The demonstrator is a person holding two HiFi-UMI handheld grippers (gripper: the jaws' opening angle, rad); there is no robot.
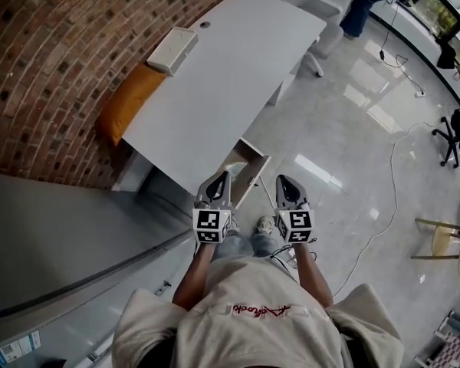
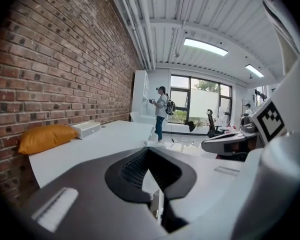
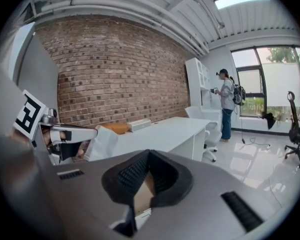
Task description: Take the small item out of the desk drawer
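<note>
Item (image 3: 106,143): small, white, limp, like a folded wipe or thin bag. Hangs at the tip of the left tool (image 1: 221,178), above the open drawer (image 1: 253,176) and clear of it. In the left gripper view only a white scrap peeks over the closed tips, so the grip is on one edge.

Left tool: jaws pressed together, pinching the item. A thin thing, so the pads nearly meet. Held raised and near level, probably to get the dangling part over the drawer front.

Right tool (image 3: 147,154): jaws together, nothing between them; brown drawer wood shows through the gap behind the tips. Rides beside the left tool at about the same height, apart from it. Judged idle, kept up out of the way.

Drawer: pulled out from under the near end of the white counter (image 1: 215,75), toward the person. Left open, which fits a removal just made.

Counter top: bare except a white box (image 1: 172,50) at the far edge by the brick wall (image 1: 54,60). Orange cushion (image 1: 126,102) wedged between counter and wall.

Judgement: take-out step looks all but done; setting the item down remains. Risk: the edge grip could let the limp item slip.
</note>
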